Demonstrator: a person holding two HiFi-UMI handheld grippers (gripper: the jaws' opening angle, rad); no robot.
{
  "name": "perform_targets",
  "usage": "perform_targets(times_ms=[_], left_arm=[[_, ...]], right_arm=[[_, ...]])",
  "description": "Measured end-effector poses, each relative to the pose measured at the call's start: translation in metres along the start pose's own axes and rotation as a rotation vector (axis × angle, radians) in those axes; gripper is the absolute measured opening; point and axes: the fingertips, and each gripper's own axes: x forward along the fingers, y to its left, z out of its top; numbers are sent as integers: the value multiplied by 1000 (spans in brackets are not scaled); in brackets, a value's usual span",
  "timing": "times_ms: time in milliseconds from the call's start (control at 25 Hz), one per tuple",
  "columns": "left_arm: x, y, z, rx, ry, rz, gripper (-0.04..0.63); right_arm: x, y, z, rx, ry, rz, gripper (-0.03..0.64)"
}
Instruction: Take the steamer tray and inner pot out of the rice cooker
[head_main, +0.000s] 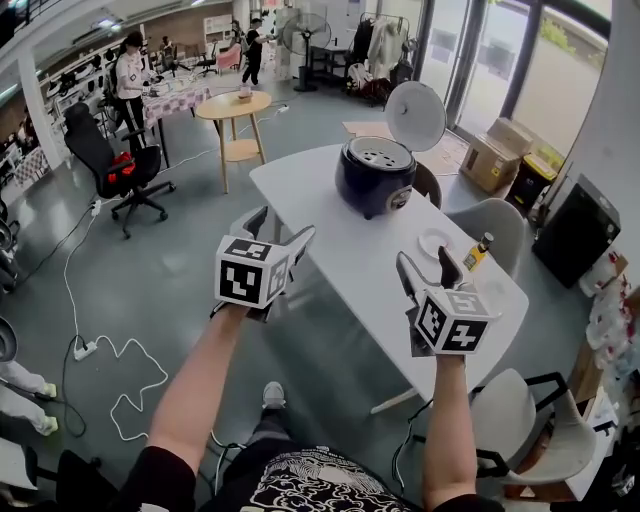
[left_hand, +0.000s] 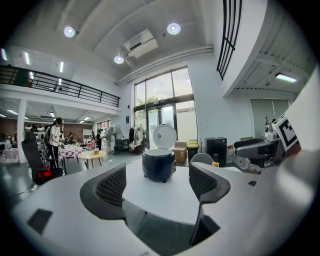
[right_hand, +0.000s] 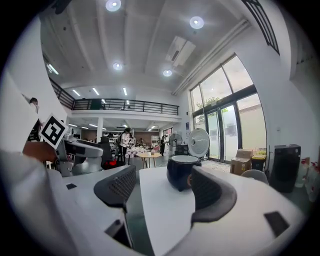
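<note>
My left hand-held gripper (head_main: 285, 222) and right hand-held gripper (head_main: 425, 256) hang spread and empty short of the open rice cooker (head_main: 375, 178), its steamer tray (head_main: 378, 152) seated inside, so I count 0 of 2 items out.

Cooker (head_main: 375, 175): dark navy body, white lid (head_main: 415, 115). Tray (head_main: 378, 153) in it: pale, dotted with holes.
Table (head_main: 330, 250): plain white. Plate (head_main: 436, 242): white. Bottle (head_main: 476, 252): yellow, dark cap.
Left gripper (head_main: 285, 221), right gripper (head_main: 425, 256): white cubes with black square markers, dark grey jaws, pads (left_hand: 111, 186) with fine dot mesh.
Round table (head_main: 233, 105): light wood. Office chair (head_main: 110, 160): black, something red on seat. Box (head_main: 495, 155): brown cardboard. Floor (head_main: 180, 260): grey. Cable (head_main: 120, 360): white.
</note>
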Motion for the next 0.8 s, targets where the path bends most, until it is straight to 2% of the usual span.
perform_targets(times_ms=[360,800], left_arm=[[131,123,13,2,26,-59,382],[248,239,44,-16,28,-156,382]], right_arm=[[172,2,22,25,20,-51,349],[316,10,53,29,56,-140,349]])
